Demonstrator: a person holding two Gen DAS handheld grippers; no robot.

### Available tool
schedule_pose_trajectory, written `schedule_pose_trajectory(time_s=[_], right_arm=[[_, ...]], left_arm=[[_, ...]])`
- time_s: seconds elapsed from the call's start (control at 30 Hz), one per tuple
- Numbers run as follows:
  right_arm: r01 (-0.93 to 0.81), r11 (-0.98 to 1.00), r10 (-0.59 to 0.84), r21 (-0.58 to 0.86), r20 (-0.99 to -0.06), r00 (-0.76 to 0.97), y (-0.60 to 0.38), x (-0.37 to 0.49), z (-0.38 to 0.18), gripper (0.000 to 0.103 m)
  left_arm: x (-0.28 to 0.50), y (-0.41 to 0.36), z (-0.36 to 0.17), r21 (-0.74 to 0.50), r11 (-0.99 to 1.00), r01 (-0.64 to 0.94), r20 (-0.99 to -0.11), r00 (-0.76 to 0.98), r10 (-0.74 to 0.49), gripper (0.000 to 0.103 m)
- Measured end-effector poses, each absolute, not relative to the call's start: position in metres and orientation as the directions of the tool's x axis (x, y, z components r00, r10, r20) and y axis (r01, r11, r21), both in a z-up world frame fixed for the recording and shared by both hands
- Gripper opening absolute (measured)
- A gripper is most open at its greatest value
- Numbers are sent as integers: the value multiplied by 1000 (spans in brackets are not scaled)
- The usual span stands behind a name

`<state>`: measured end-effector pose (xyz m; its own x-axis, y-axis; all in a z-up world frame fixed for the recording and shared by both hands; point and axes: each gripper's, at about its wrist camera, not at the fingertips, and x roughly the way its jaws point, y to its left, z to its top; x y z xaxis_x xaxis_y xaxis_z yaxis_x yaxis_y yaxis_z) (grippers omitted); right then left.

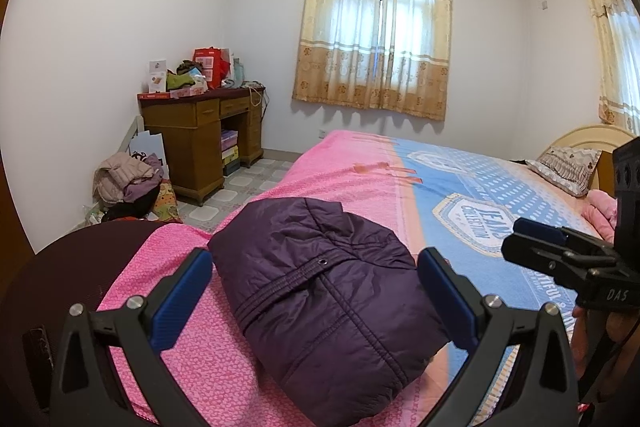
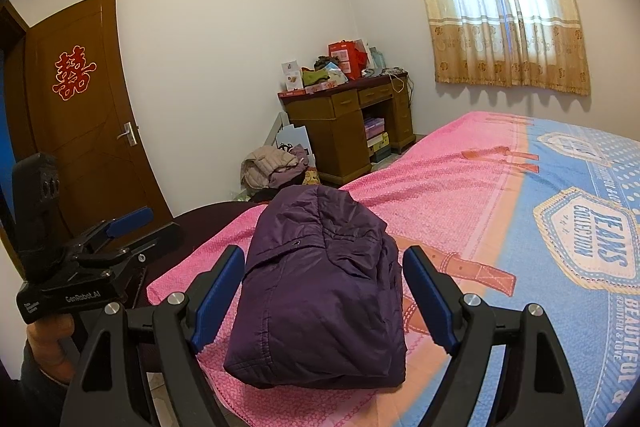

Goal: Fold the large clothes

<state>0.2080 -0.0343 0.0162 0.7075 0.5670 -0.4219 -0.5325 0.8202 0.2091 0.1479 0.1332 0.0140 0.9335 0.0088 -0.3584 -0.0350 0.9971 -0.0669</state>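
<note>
A dark purple padded jacket (image 1: 324,291) lies folded into a compact bundle on the pink part of the bedspread (image 1: 200,359), near the bed's corner. My left gripper (image 1: 316,295) hovers over its near end, open, with the blue pads clear of the fabric on both sides. In the right wrist view the same jacket (image 2: 320,291) sits between the spread fingers of my right gripper (image 2: 324,291), also open and holding nothing. Each gripper shows in the other's view: the right gripper (image 1: 536,239) at the right edge, the left gripper (image 2: 128,223) at the left with a hand beneath.
The bed's blue half (image 2: 580,247) stretches right toward a pillow (image 1: 568,167) and headboard. On the floor by a wooden desk (image 2: 344,131) lies a pile of clothes (image 2: 272,167). A brown door (image 2: 84,115) stands at the left.
</note>
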Motion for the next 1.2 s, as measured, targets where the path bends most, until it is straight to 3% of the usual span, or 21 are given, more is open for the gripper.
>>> schedule_pose_trajectory(time_s=[1.2], right_arm=[[-534,817,573,217,-402,714,-35,203,15,82]], left_arm=[[153,135,10,-28,998,-53,-402,915,37,103]])
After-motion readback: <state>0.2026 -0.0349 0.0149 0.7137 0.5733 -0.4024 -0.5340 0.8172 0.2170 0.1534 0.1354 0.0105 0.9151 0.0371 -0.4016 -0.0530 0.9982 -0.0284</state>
